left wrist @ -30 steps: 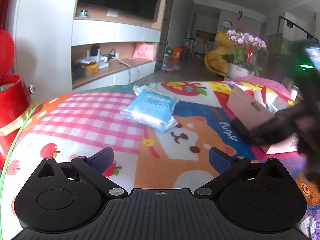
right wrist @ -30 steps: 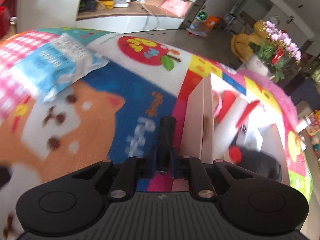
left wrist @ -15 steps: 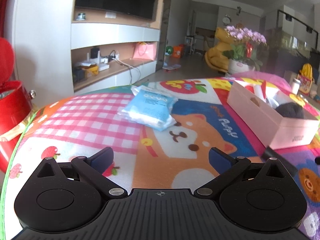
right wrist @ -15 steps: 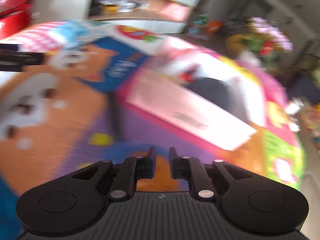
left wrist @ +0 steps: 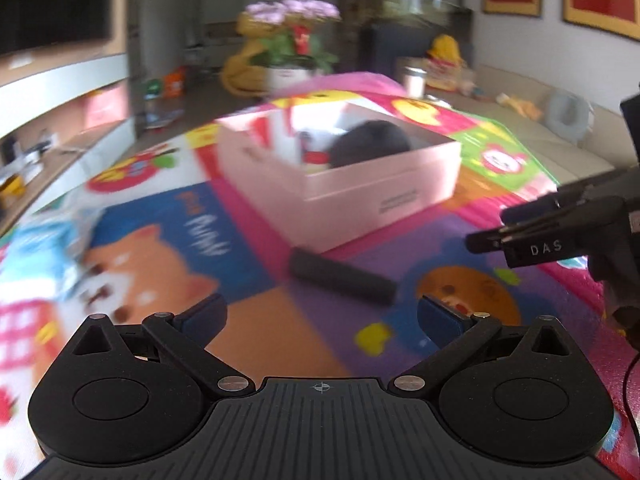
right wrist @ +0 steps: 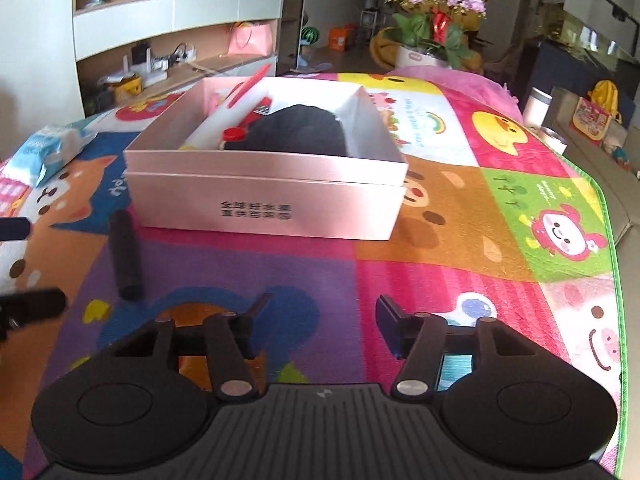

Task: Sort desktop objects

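1. The right gripper point(right wrist: 320, 316) is seen with its jaws spread and nothing between them; they have just been opening.
2. The left gripper point(left wrist: 322, 314) is held with its jaws wide apart and empty.
3. A black cylinder point(right wrist: 126, 256) is found lying flat on the cartoon play mat point(right wrist: 460, 208), just beside the front left corner of the pink box point(right wrist: 264, 204).
4. Inside the box, a dark rounded object point(right wrist: 304, 132), a white tube and red items are seen.
5. A blue-and-white packet point(right wrist: 52, 148) is left on the mat, well apart from the box.
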Motion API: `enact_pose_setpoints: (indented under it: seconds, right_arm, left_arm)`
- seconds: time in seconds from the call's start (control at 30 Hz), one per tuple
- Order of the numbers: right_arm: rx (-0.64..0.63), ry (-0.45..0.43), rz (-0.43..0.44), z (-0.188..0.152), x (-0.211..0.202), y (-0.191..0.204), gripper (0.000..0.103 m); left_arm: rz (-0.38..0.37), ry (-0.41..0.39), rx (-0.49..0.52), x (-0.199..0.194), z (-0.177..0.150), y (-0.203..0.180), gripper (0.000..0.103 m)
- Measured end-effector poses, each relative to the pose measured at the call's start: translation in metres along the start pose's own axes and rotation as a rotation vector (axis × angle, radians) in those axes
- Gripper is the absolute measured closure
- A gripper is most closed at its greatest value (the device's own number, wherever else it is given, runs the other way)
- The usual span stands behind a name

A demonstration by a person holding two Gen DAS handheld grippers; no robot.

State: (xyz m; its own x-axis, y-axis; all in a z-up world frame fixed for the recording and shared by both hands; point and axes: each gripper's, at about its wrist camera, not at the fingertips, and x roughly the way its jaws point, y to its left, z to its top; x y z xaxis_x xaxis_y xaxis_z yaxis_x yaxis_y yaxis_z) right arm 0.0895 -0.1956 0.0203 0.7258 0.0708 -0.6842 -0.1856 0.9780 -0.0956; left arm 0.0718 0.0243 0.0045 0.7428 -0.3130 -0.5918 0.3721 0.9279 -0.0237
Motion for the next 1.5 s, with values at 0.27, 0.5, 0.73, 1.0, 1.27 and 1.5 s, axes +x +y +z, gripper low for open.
enact_pose_setpoints:
  seconds: [0.27,0.5,0.73,1.0,1.27,1.5]
  right_arm:
    - [0.047,-0.037,-0.004,-0.005,0.003,-0.03,0.035]
    - [0.08,-0.05,-0.04,-0.008,0.005,-0.049,0.029]
    - [0.099,-0.055,-0.01,-0.011,-0.01,-0.049,0.027]
    - [-0.075,-0.103,0.13,-0.002,-0.025,0.011,0.031]
    - [-0.147,-0.11,0.133,0.037,0.007,0.052,0.045]
    - [-0.165,-0.107,0.111,0.058,0.03,0.073,0.045]
  left_arm:
    - [-0.074,0.051,-0.012,0.043,0.019,-0.006,0.0]
    - [-0.212,0.079,-0.008,0.029,0.012,-0.046,0.0]
    - [-0.045,0.037,-0.005,-0.001,0.001,-0.046,0.0]
    - [0.352,0.099,-0.087,0.002,0.0,0.0,0.0]
    - [0.467,0.069,-0.059,-0.011,-0.003,0.02,0.0]
    - [0.475,0.057,-0.073,-0.017,-0.005,0.035,0.0]
